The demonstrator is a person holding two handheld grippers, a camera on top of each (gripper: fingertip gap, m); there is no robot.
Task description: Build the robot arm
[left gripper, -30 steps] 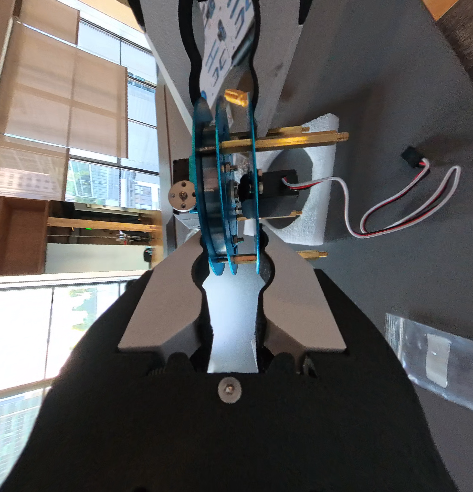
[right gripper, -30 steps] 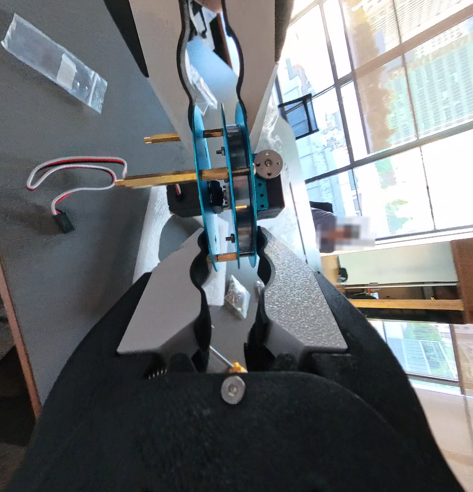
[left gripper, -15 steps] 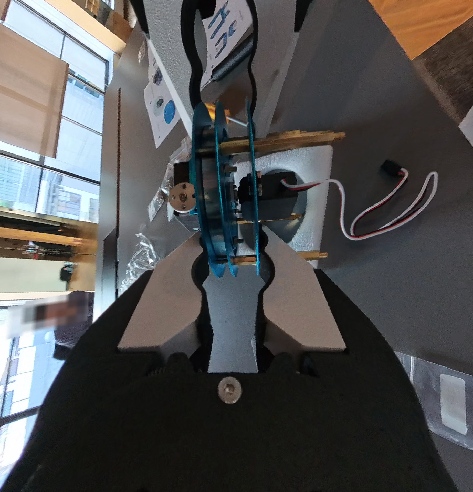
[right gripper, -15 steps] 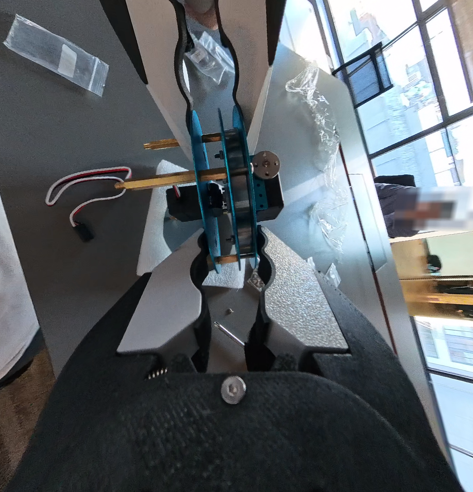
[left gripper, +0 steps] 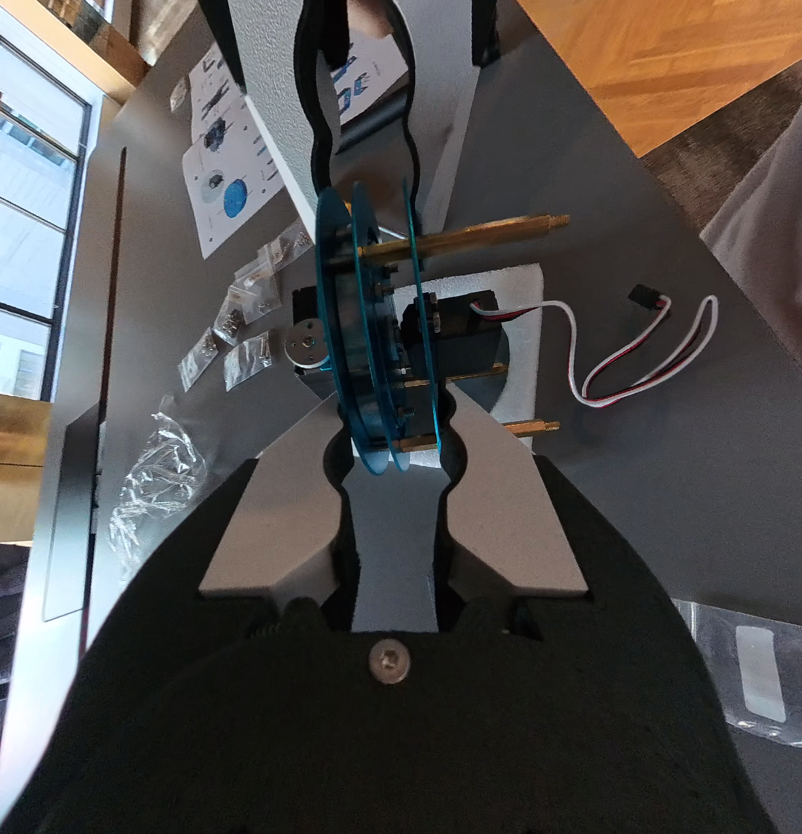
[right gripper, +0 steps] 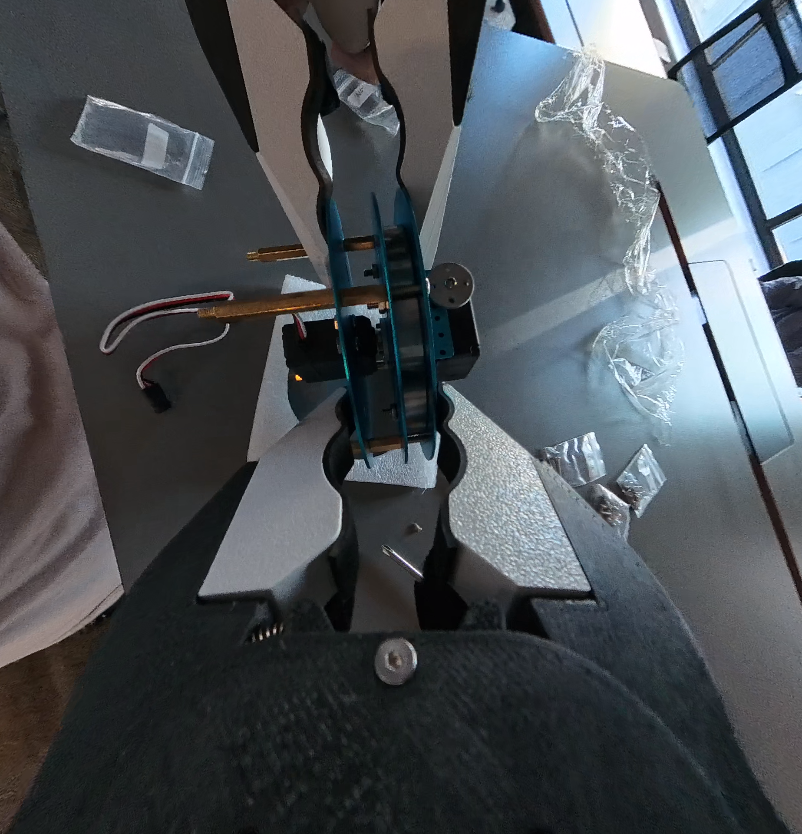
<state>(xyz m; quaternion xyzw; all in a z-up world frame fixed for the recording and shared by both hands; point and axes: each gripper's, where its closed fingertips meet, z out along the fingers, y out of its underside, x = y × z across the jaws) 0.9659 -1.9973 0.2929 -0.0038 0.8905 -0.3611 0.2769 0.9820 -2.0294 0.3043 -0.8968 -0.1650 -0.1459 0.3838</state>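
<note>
A stack of blue metal discs [left gripper: 340, 316] joined by brass standoffs [left gripper: 471, 232] carries a black servo [left gripper: 453, 336] and a silver hub [left gripper: 306, 345]. My left gripper [left gripper: 392, 415] is shut on the near edge of the discs. My right gripper [left gripper: 367, 135] is shut on the opposite edge, facing it. In the right wrist view my right gripper [right gripper: 392, 419] clamps the discs [right gripper: 342, 316], and the left gripper [right gripper: 358, 149] holds the far edge. The servo's red, black and white cable [left gripper: 638, 352] lies on the grey table.
A white foam block [left gripper: 521, 316] lies under the assembly. Small screw bags [left gripper: 241, 334], an instruction sheet [left gripper: 227, 180] and crumpled plastic film [left gripper: 160, 478] lie on one side. A zip bag [right gripper: 142, 140] lies on the other. A thin metal shaft [right gripper: 401, 562] and a screw [right gripper: 416, 527] lie below my right gripper. Across from one pair of fingers to the other is roughly 5 centimetres.
Both grippers have tilted down together with the disc assembly still clamped. The windows have swung out of view and the tabletop now fills both views.
</note>
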